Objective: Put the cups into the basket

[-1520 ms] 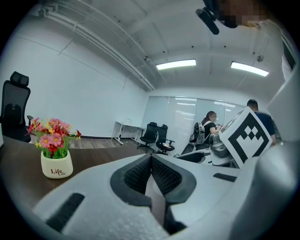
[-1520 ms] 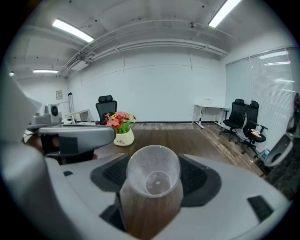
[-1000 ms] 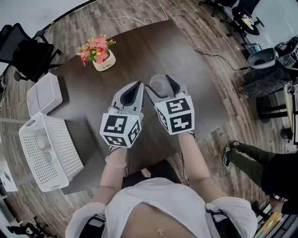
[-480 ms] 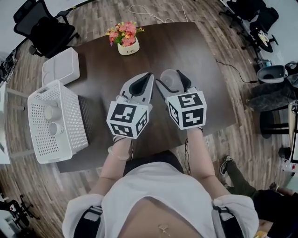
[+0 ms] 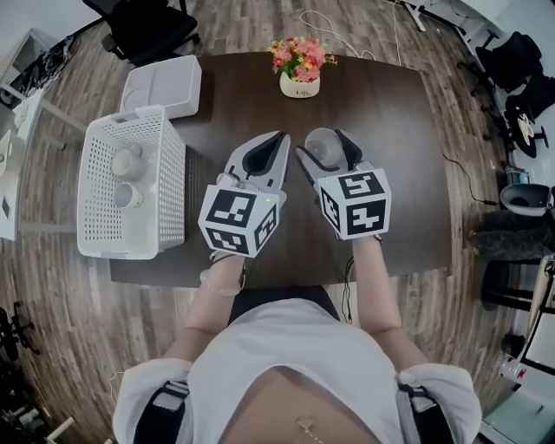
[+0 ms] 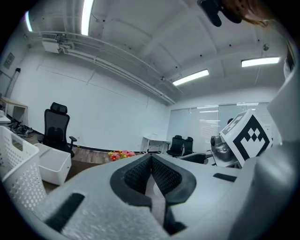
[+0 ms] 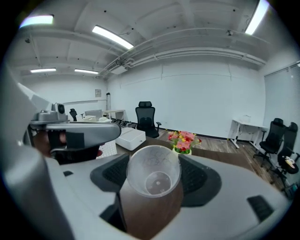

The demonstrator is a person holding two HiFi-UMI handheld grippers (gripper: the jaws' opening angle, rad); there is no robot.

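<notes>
My right gripper [image 5: 323, 139] is shut on a clear plastic cup [image 5: 319, 151] and holds it above the dark table [image 5: 390, 121]. In the right gripper view the cup [image 7: 154, 176] lies on its side between the pads, its mouth toward the camera. Beside it my left gripper [image 5: 277, 137] is shut with nothing in it; its pads meet [image 6: 151, 159] in the left gripper view. The white mesh basket [image 5: 165, 186] stands at the table's left edge, to the left of both grippers. Two pale cups [image 5: 127, 163] [image 5: 127, 196] lie inside it.
A pot of pink flowers [image 5: 299, 65] stands at the table's far edge. A white lidded box [image 5: 162, 85] sits behind the basket. A black office chair [image 5: 147, 26] stands beyond the table. A cable [image 5: 334, 35] lies on the wood floor.
Both grippers, the right one still holding the cup, have swung left with the head. The basket and flowers now sit further right in the picture. The jaws look unchanged.
</notes>
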